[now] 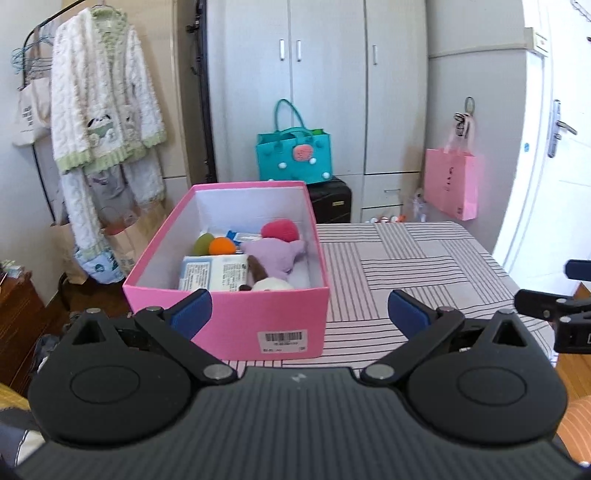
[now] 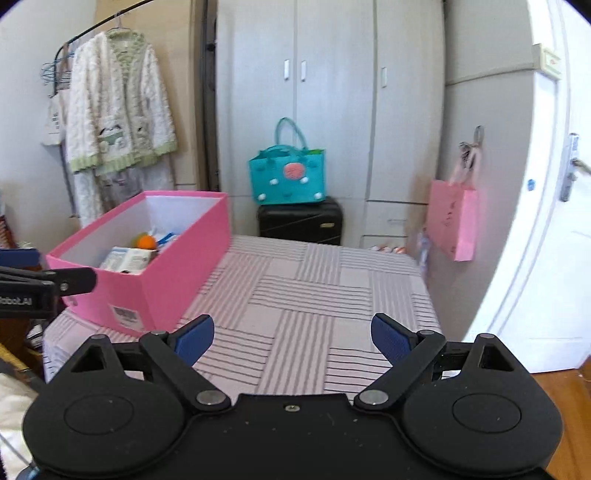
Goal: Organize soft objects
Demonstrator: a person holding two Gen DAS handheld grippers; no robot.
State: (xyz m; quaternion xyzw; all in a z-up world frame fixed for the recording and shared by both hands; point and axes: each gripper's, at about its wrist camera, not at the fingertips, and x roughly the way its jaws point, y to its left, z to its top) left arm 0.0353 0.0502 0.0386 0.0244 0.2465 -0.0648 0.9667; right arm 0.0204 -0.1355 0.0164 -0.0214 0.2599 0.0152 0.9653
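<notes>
A: Report the near field first. How are the tongs standing?

B: The left gripper (image 1: 299, 312) is holding its blue pads (image 1: 192, 314) spread wide, gripping nothing. It is hovering just in front of the box (image 1: 236, 317). The right gripper (image 2: 291, 338) is likewise standing spread and empty, over the striped bed (image 2: 303, 295). (Each gripper is showing at the edge of the other's view.)

A: Where is the box sitting?

B: It is resting on the near left part of the bed, lid off, with a barcode label (image 1: 282, 338) facing the left camera.

A: And the soft things?

B: They are lying inside the box. A white and brown toy (image 1: 264, 278) is sitting at the near wall, touching a purple plush (image 1: 275, 254). A white pack (image 1: 212, 273) is lying beside them on the left. Farther in, an orange ball (image 1: 221, 245) is touching a green ball (image 1: 204, 243), and a pink ball (image 1: 280, 229) is sitting behind the plush. Something blue and white is lying beyond the balls; I cannot tell what.

A: Continue to the far field.

B: Past the bed, a teal bag (image 1: 293, 157) is standing on a black suitcase (image 1: 330, 201) against the wardrobe (image 1: 332, 74). A pink bag (image 1: 452, 182) is hanging on the right, near the door (image 1: 561, 147). A fleece robe (image 1: 105, 110) is hanging on a rack (image 1: 55, 18) at far left.
</notes>
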